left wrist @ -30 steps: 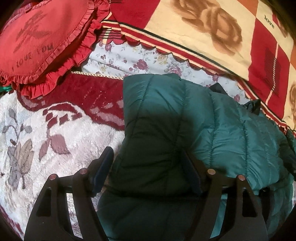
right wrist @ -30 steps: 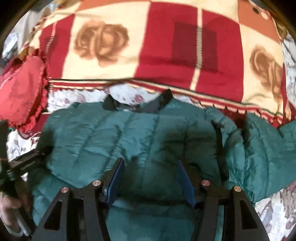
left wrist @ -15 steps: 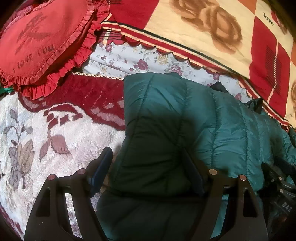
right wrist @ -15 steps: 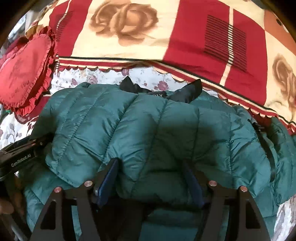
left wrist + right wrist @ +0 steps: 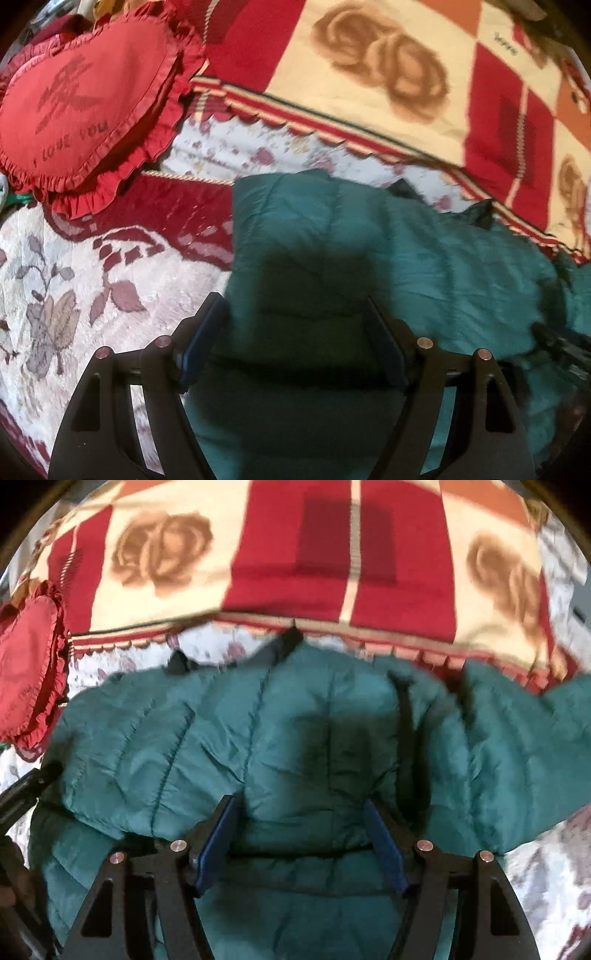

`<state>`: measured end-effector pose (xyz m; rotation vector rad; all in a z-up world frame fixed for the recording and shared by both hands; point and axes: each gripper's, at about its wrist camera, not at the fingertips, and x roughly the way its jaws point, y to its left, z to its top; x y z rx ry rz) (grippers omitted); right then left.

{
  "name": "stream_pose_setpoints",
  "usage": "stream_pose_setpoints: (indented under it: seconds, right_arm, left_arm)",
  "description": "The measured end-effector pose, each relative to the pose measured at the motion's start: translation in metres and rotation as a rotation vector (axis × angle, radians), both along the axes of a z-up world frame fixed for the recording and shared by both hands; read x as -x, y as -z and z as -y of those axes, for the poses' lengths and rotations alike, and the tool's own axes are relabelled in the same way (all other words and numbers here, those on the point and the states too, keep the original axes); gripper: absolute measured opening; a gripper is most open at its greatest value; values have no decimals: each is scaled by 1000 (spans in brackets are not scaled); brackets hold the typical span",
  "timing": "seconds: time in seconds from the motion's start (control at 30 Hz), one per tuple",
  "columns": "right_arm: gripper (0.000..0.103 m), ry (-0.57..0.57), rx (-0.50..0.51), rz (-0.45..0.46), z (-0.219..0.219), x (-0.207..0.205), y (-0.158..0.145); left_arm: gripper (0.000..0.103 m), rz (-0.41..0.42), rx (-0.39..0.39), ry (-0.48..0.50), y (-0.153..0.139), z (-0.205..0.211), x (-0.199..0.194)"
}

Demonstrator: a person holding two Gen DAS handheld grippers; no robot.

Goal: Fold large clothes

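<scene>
Bed (image 5: 85, 266): rose blanket (image 5: 295, 554) fills upper frame, lower than half a second ago. Green puffer jacket (image 5: 295, 738) lies folded across centre, unmoved. Heart cushion (image 5: 85, 107) upper left. Right gripper (image 5: 299, 834) jaws wide, wider than a second ago, over jacket. Left gripper (image 5: 295, 332) wide over the jacket's left edge, gripping nothing.

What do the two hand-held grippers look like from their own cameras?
Both match: the left hand-held gripper and right hand-held gripper have black angular linkage arms with cut-out slots, silver round pivot pins, and flat dark-blue pads on their fingers. No cables or markings visible.
</scene>
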<state>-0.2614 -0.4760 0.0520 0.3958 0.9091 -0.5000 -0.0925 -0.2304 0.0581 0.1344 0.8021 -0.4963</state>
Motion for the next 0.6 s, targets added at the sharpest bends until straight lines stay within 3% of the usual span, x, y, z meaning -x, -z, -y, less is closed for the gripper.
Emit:
stream_pose_setpoints:
  seconds: [0.17,0.43,0.53,0.6]
  right_arm:
    - [68,-14,23,37,-12,16,-20]
    - [68,-22,179,32,-27,56,-45]
    - [79,3,188,46,-22,70,-50]
    - [79,27,190,57,-17,81,-53]
  left_arm:
    - [78,0,24,66,-19,1,23]
    - [78,-12,57,125,-33,-5,62]
    - [78,-39,75,132,-31,-10,73]
    - [78,-55,88,129,-29,-14,78]
